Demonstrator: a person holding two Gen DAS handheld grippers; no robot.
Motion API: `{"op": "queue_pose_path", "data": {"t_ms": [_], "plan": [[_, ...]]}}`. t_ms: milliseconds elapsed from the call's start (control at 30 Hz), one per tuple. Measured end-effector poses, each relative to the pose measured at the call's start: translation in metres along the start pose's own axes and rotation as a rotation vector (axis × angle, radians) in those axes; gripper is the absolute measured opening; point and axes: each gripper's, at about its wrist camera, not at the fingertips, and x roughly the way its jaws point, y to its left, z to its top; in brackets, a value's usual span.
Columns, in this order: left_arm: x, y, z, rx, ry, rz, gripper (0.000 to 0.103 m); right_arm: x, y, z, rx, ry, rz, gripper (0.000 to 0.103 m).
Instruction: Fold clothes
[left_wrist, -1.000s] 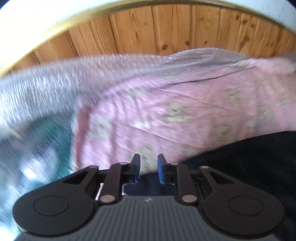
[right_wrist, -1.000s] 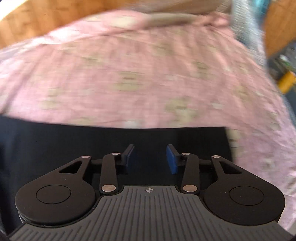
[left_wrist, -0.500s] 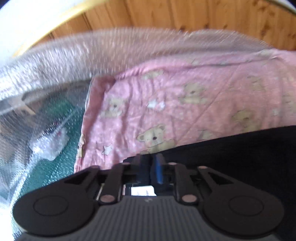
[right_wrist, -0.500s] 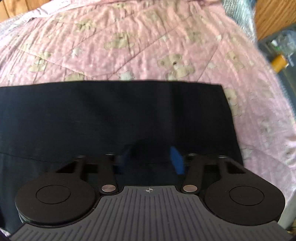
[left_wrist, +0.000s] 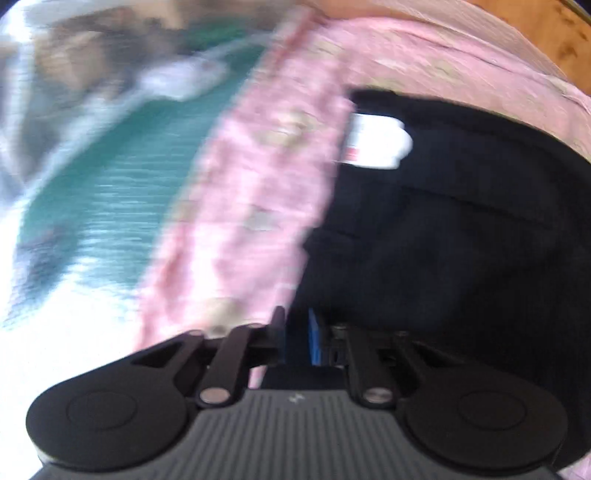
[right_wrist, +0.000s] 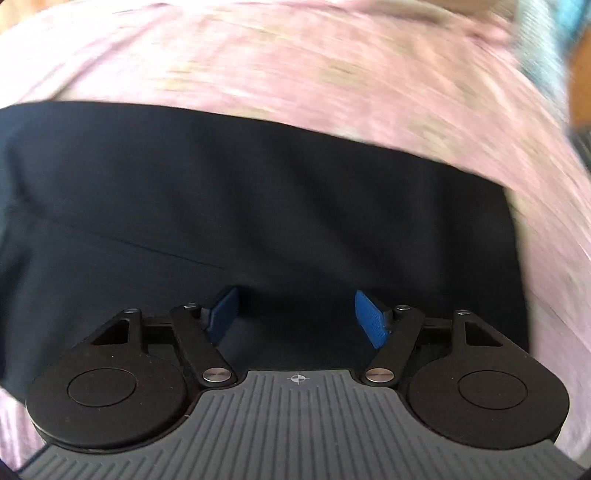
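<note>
My left tool (left_wrist: 295, 334) pinches the black fabric garment (left_wrist: 461, 229); right tool (right_wrist: 297, 314) gapes empty above it, so a one-sided pull could skew the fold.

At lower centre we see our left gripper (left_wrist: 298, 334) pinched on the black garment (left_wrist: 461, 236), its white label (left_wrist: 376, 142) upper right, over a pink blanket (left_wrist: 258, 184).

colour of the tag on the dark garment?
White with a small red mark, on the black garment; the tag shows best in the left wrist view, though blurred.
</note>
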Motion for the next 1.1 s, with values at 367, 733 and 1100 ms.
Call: {"op": "queue_pose_path", "data": {"t_ms": [367, 733, 1100], "plan": [[-0.054, 0.013, -0.105, -0.614, -0.027, -0.405, 0.03, -0.041, -0.068, -0.083, 0.816, 0.034, 0.661, 0.062], [-0.024, -0.045, -0.142, -0.737, -0.007, -0.553, 0.04, -0.037, -0.017, -0.135, 0.769, 0.098, 0.826, 0.062], [-0.013, -0.038, -0.168, -0.806, -0.018, -0.605, 0.041, -0.065, 0.006, -0.161, 0.786, -0.039, 0.773, 0.064]]}}
